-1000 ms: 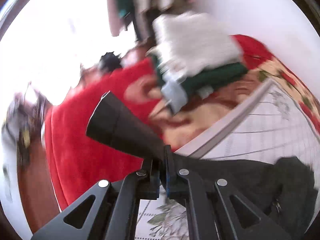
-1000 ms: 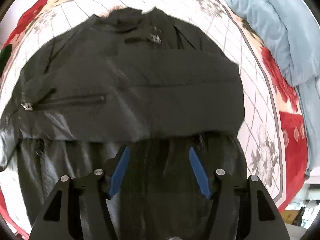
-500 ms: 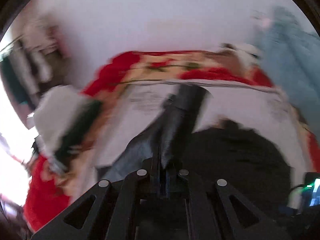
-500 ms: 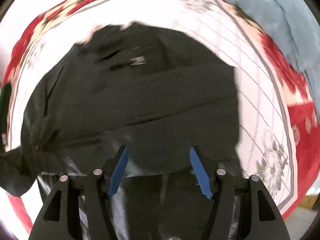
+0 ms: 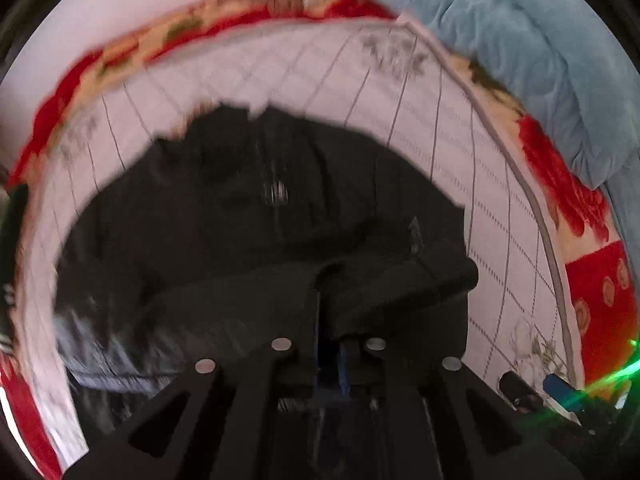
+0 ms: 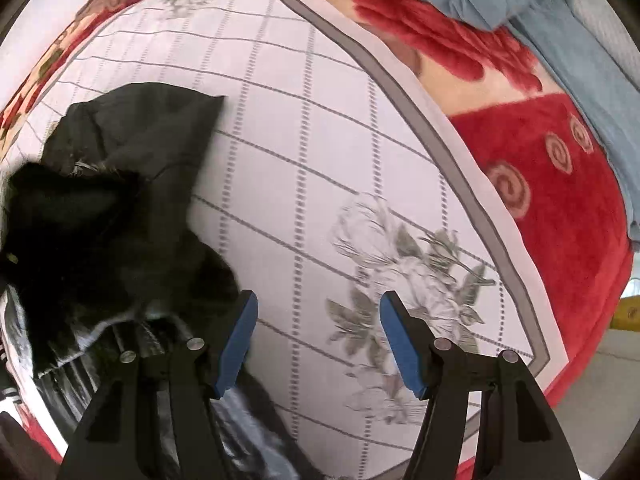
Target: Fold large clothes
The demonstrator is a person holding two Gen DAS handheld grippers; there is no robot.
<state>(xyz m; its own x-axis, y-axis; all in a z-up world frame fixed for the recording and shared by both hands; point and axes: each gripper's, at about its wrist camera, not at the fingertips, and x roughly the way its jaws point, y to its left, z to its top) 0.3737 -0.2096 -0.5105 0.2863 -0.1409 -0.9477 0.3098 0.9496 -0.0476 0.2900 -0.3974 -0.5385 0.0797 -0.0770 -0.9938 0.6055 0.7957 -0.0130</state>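
On the bed's checked sheet (image 6: 320, 128) lies the black jacket (image 5: 260, 208), collar toward twelve o'clock. Left gripper (image 5: 330, 354) is opening around a sleeve fold; right gripper (image 6: 316, 332) gapes empty.

The black jacket (image 5: 248, 216) is matt woven cloth with a glossy grey lining (image 6: 240, 416) showing at its near edge. Under it lies a smooth white checked cotton sheet (image 6: 320, 160); beyond the sheet, a plush red floral blanket (image 6: 560, 208) and a soft pale-blue fleece quilt (image 5: 520, 48). The gripper fingers (image 6: 236, 332) are matt black plastic with smooth blue pads.
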